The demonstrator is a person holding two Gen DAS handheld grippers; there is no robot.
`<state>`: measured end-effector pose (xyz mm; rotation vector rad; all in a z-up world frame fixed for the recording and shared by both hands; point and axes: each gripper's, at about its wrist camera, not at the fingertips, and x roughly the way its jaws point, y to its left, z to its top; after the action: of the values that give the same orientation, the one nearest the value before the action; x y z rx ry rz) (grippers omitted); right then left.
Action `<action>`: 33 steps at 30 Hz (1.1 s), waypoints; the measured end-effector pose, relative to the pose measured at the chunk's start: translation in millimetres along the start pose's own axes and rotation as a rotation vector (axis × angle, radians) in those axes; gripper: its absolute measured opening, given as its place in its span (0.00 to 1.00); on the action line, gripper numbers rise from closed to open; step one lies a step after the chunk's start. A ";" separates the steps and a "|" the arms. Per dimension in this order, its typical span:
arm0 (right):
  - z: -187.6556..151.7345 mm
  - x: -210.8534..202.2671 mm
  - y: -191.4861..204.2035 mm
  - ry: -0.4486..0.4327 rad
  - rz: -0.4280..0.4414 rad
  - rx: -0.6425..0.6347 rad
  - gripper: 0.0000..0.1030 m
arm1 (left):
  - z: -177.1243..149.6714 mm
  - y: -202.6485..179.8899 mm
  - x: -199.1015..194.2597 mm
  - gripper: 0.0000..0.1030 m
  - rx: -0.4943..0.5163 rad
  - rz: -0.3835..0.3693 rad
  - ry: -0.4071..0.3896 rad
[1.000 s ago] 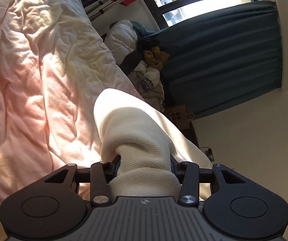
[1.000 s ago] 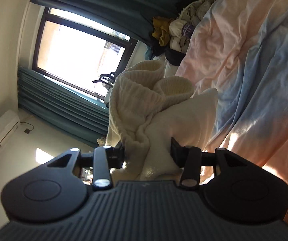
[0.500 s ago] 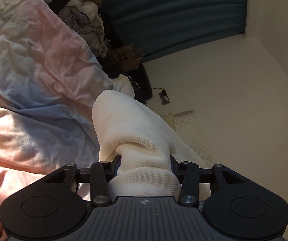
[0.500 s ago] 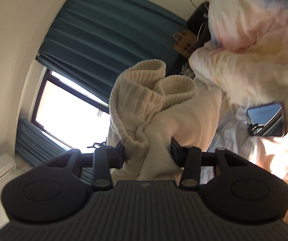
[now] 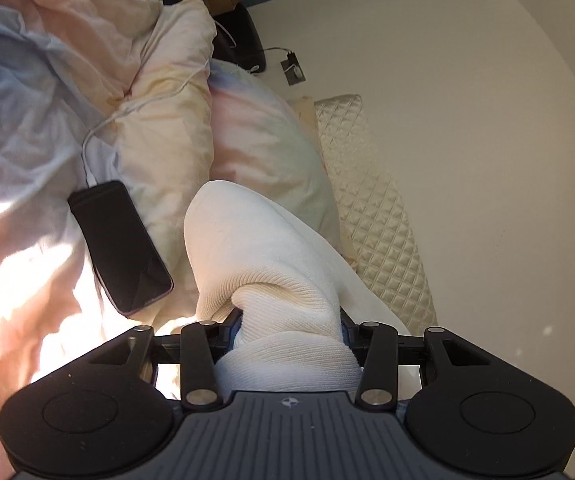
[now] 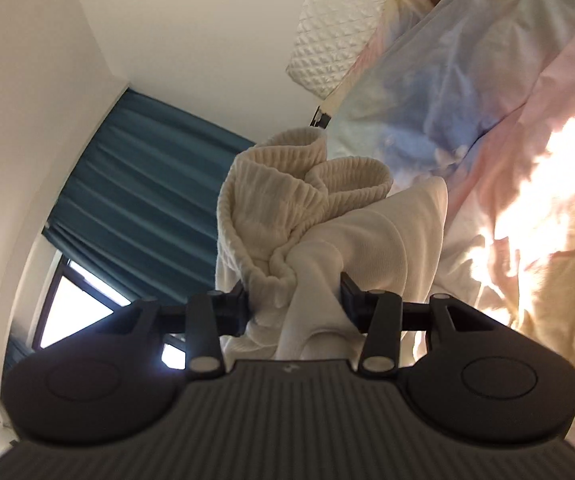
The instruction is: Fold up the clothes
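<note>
my left gripper (image 5: 289, 322): clamped on the cream sweater (image 5: 263, 248), above the bed (image 5: 27, 128)
my right gripper (image 6: 293, 294): clamped on its bunched ribbed hem (image 6: 287, 196)
hidden: pads, buried in cloth
phone (image 5: 121, 246): on duvet, cable's end unseen

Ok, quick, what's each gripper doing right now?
Left gripper: closed on the cream sweater.
Right gripper: closed on the same sweater's ribbed end.

wrist views close over bed (image 5: 27, 128), sharing quilted headboard (image 6: 327, 40)
</note>
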<state>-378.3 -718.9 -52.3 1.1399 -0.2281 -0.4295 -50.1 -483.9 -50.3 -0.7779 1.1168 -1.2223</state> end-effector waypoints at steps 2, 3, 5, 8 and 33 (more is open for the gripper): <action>-2.2 -10.8 -22.0 -0.029 -0.018 0.020 0.45 | -10.2 10.5 16.5 0.44 -0.014 0.014 0.034; -4.3 -16.0 -33.2 -0.042 -0.026 0.030 0.45 | -13.9 16.9 22.9 0.44 -0.022 0.022 0.047; -9.4 -24.1 -53.9 -0.058 -0.047 0.051 0.45 | -19.0 30.6 33.5 0.44 -0.033 0.041 0.067; -20.9 -31.2 -83.5 -0.069 -0.082 0.103 0.45 | -24.7 46.6 42.3 0.44 -0.048 0.060 0.077; -44.1 -76.8 -105.2 -0.076 -0.290 0.189 0.81 | -21.5 46.4 6.6 0.99 0.115 0.239 0.146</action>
<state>-452.5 -685.1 -163.1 1.3501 -0.1718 -0.7207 -55.8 -478.3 -101.3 -0.4588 1.2097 -1.1426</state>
